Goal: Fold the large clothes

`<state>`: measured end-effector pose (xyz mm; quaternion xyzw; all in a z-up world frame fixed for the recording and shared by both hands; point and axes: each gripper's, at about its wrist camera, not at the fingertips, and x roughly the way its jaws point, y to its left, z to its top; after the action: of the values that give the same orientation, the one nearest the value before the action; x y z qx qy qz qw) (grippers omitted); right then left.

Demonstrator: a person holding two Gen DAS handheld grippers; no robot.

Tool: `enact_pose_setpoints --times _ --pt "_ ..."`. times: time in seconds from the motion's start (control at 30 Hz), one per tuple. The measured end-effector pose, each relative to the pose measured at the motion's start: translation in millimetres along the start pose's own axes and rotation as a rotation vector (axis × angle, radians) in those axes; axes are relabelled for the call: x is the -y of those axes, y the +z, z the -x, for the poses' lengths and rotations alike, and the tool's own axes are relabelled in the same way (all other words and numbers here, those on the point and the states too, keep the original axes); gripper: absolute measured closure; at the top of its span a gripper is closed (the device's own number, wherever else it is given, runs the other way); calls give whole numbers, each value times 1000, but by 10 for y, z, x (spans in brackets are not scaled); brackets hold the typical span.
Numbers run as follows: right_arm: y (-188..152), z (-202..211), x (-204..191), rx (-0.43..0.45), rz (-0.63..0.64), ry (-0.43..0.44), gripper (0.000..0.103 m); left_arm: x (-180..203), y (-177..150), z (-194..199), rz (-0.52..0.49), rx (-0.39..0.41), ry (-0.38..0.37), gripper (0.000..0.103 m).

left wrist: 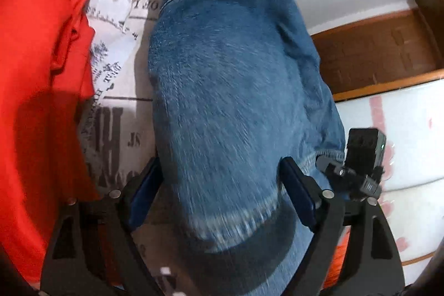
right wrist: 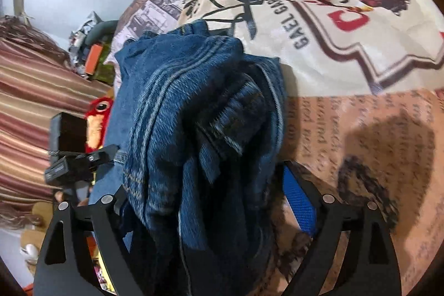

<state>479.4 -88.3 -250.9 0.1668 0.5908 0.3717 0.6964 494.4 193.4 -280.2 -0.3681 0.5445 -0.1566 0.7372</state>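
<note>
Black claw, blue pads, silver screws

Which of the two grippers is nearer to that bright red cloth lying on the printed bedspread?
Left. The left gripper has the bright red cloth right beside it; the right gripper's view shows only blue denim jeans, no red cloth.

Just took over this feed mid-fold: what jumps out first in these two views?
The blue jeans fill the middle of both views, bunched between each gripper's wide-standing jaws on the printed bedspread. In the left wrist view a bright red garment lies crumpled along the left edge beside the denim. In the right wrist view the bedspread's bold red lettering and poster figure stand out at the top right.
</note>
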Motion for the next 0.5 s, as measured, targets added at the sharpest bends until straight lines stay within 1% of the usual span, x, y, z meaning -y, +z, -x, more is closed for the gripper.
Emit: enact_pose_setpoints --times 0.07,0.13,0.17,0.2,0.23,0.3,0.33,0.37,0.4,0.43,0.47,0.5 --pt "9 -22 -46 4 15 3 13 0 34 -28 4 3 -12 18" --pt "29 -51 -87 4 25 4 13 51 53 -45 -15 4 1 18" --pt "49 -62 -90 5 24 2 15 72 52 -48 -21 5 6 18" --pt "54 -60 -91 6 21 3 15 105 56 -58 -25 5 5 19" --pt "58 -54 -89 7 17 8 18 132 56 -61 -28 4 3 23" --pt "51 -36 -109 9 18 12 30 222 67 -56 -49 13 26 29" --pt "44 -12 -130 14 20 5 34 225 88 -79 -59 20 36 34" --pt "28 29 -163 25 25 -4 40 290 64 -45 -72 32 44 39" --pt "37 42 -204 32 39 -14 45 388 43 -60 -82 39 47 41" --pt "33 66 -261 37 58 -25 48 445 18 -22 -93 48 49 46" --pt "6 127 -344 47 83 -36 53 499 -2 21 -104 57 46 51" --pt "1 157 -397 53 101 -41 58 584 -35 87 -123 70 45 52"
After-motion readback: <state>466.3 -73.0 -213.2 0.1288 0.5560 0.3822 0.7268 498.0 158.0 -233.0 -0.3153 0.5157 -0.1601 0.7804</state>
